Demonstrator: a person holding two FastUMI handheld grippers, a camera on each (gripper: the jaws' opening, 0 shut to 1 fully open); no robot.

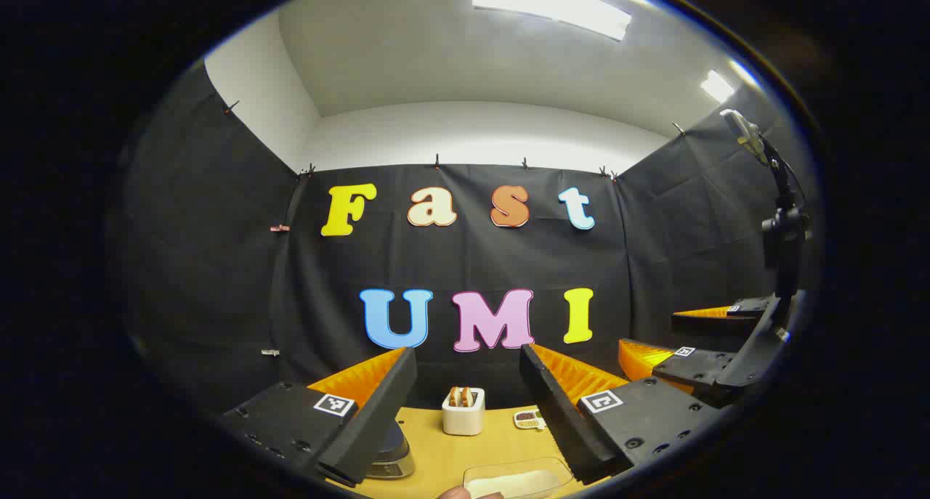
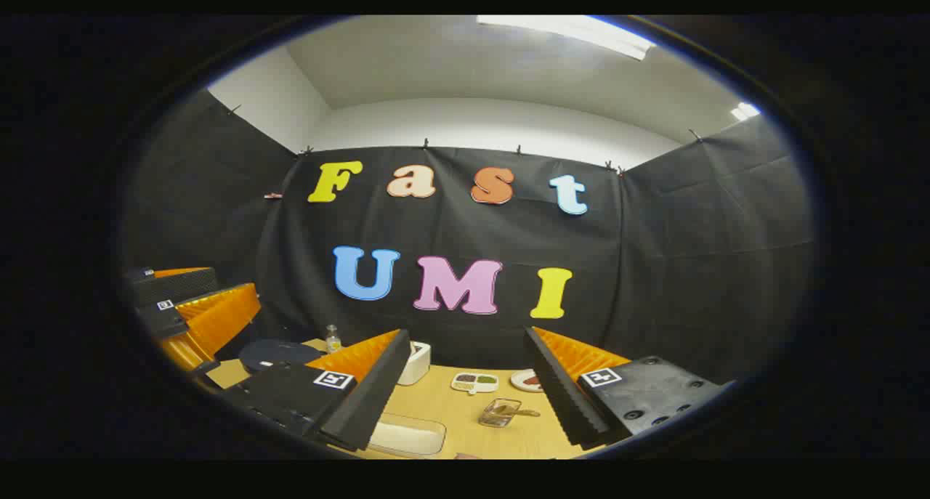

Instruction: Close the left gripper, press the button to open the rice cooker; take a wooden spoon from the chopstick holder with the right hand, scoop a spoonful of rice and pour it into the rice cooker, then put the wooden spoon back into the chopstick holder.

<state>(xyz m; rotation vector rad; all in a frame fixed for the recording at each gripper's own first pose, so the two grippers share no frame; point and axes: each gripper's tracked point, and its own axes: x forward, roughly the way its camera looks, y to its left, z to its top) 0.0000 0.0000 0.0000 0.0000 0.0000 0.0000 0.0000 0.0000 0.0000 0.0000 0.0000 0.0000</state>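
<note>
In the left gripper view my left gripper [image 1: 466,357] is open and holds nothing. Between its fingers stands the white chopstick holder [image 1: 463,413] with wooden spoon tops [image 1: 461,396] showing. The dark rice cooker [image 1: 394,449] is partly hidden behind the left finger. A clear tray of rice [image 1: 519,479] lies at the near edge. My right gripper [image 2: 466,335] is open and empty above the table. It faces the rice tray [image 2: 407,435], the chopstick holder [image 2: 417,362] and the shut rice cooker [image 2: 280,354] at left. Each gripper shows off to the side: the right gripper [image 1: 676,335] and the left gripper [image 2: 192,292].
The wooden table [image 2: 465,419] carries a divided dish [image 2: 474,382], a small plate [image 2: 527,380], a clear glass scoop [image 2: 501,412] and a small bottle [image 2: 333,338]. A camera stand [image 1: 783,230] rises at the right. A fingertip [image 1: 458,493] shows at the bottom edge.
</note>
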